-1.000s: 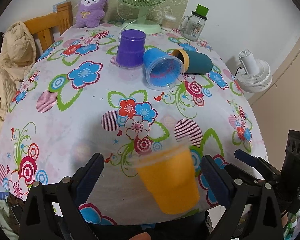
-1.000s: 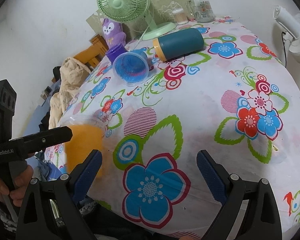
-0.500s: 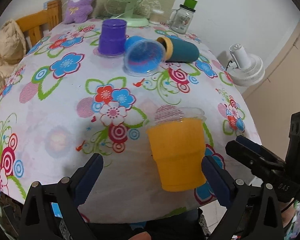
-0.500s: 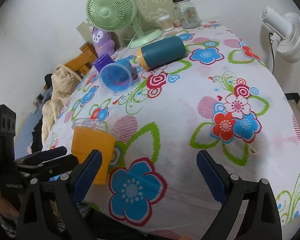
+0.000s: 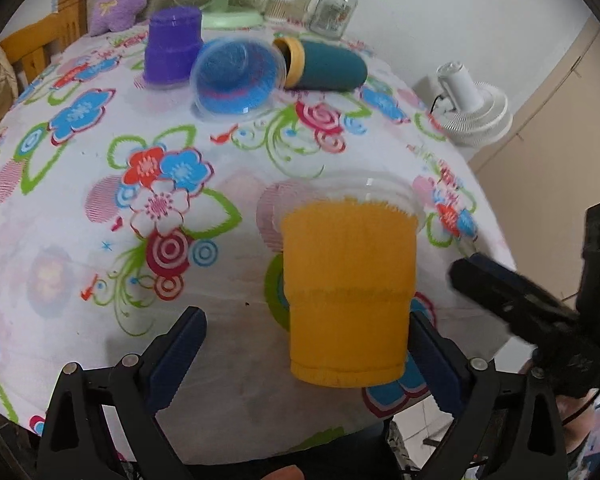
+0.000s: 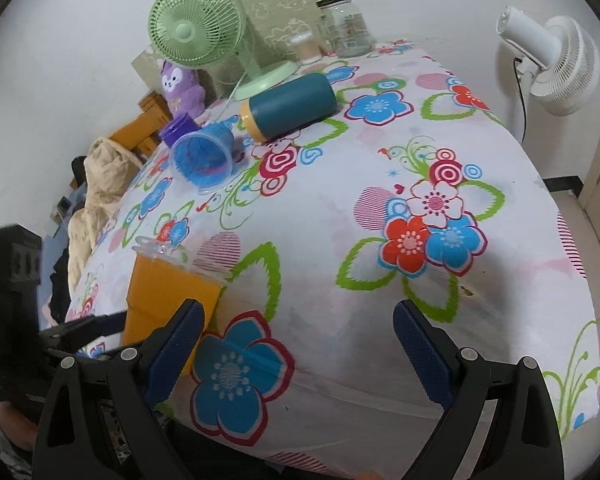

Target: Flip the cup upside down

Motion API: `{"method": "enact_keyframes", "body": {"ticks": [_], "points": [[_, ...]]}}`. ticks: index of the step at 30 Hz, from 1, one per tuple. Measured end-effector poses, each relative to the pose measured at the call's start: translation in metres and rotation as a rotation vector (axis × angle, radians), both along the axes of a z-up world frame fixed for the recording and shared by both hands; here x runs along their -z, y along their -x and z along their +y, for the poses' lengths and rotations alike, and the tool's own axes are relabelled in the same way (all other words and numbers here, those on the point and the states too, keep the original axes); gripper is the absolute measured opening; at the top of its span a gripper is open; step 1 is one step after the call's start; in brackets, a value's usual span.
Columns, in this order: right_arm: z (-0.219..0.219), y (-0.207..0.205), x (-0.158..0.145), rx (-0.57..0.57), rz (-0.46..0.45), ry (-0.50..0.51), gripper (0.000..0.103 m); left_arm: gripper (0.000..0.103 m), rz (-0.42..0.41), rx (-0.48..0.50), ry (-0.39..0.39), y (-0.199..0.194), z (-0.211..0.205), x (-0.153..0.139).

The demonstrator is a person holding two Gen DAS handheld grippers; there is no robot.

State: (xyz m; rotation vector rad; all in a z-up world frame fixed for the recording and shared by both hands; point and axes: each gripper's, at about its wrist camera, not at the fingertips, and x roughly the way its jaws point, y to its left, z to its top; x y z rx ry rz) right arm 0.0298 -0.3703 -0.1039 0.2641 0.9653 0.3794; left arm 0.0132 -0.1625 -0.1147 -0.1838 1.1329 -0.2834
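Note:
An orange cup (image 5: 346, 296) with a clear rim stands upright, mouth up, near the front edge of the flowered table. It also shows in the right wrist view (image 6: 168, 300). My left gripper (image 5: 306, 350) is open; the cup sits between its fingers, close to the right finger (image 5: 432, 354). My right gripper (image 6: 296, 344) is open and empty over the table's front edge, to the right of the cup. Its body shows in the left wrist view (image 5: 540, 312).
A purple cup (image 5: 174, 50) stands upside down at the back. A blue cup (image 5: 236, 76) and a teal bottle (image 5: 324, 66) lie on their sides beside it. A green fan (image 6: 204, 28), a plush toy (image 6: 180, 84) and a jar (image 6: 344, 24) stand at the far edge.
The orange cup has gone from blurred and tilted to standing upright. My left gripper has come closer around it. My right gripper has drawn back to the right.

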Motion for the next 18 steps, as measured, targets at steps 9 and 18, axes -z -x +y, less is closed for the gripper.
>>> {"method": "enact_keyframes", "body": {"ticks": [9,18], "points": [[-0.003,0.0,0.0,0.003,0.0,-0.002,0.097,0.057,-0.035,0.038,-0.019,0.002,-0.001,-0.007],[0.006,-0.004,0.002,-0.02,0.0,-0.007,0.097,0.056,-0.04,0.034,-0.037,-0.002,0.016,-0.034]]}}
